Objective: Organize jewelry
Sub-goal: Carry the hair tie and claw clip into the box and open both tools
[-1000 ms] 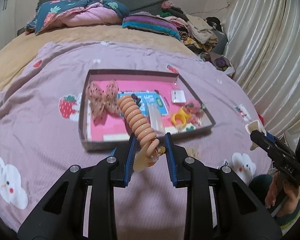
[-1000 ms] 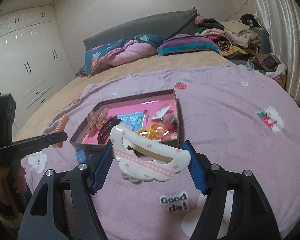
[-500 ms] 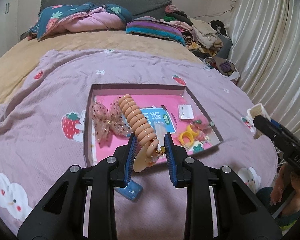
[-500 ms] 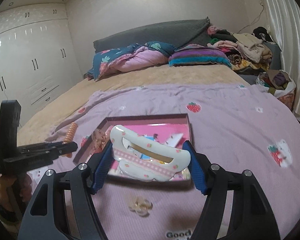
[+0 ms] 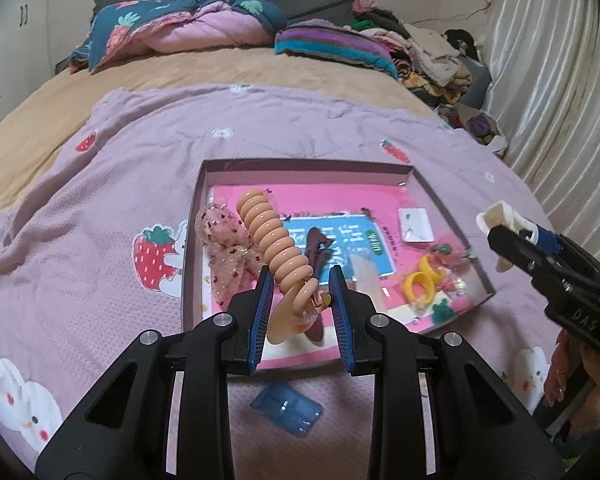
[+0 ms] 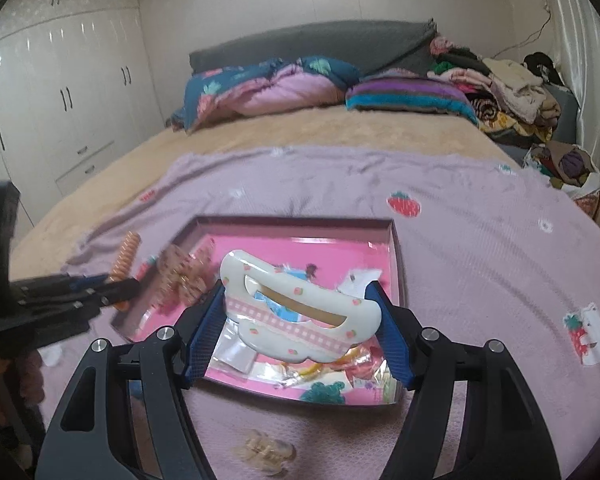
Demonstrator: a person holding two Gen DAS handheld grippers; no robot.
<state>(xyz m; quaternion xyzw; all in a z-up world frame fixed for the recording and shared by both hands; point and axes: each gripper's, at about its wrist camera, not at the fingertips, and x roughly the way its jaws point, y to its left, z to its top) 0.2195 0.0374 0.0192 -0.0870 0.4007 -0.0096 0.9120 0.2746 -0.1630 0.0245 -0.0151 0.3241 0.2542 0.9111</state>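
Note:
My left gripper [image 5: 300,300] is shut on a peach spiral hair clip [image 5: 274,240] and holds it over the near edge of a shallow box with a pink floor [image 5: 300,166]. My right gripper [image 6: 300,328] is shut on a white cloud-shaped hair claw with strawberries [image 6: 296,312], above the box [image 6: 296,224]. The box holds a sheer dotted bow [image 5: 230,252], a dark red clip [image 5: 318,246], a blue card, a white card [image 5: 415,220] and yellow rings [image 5: 422,284]. The right gripper shows at the right of the left wrist view [image 5: 500,226].
A blue card [image 5: 286,408] lies on the purple blanket in front of the box. A small beige flower clip [image 6: 264,450] lies on the blanket near me. Pillows and piled clothes [image 5: 412,52] sit at the bed's far end. Curtains hang on the right.
Both grippers have moved forward with their clips and now hang over the box. The blue card has come into view below the left gripper.

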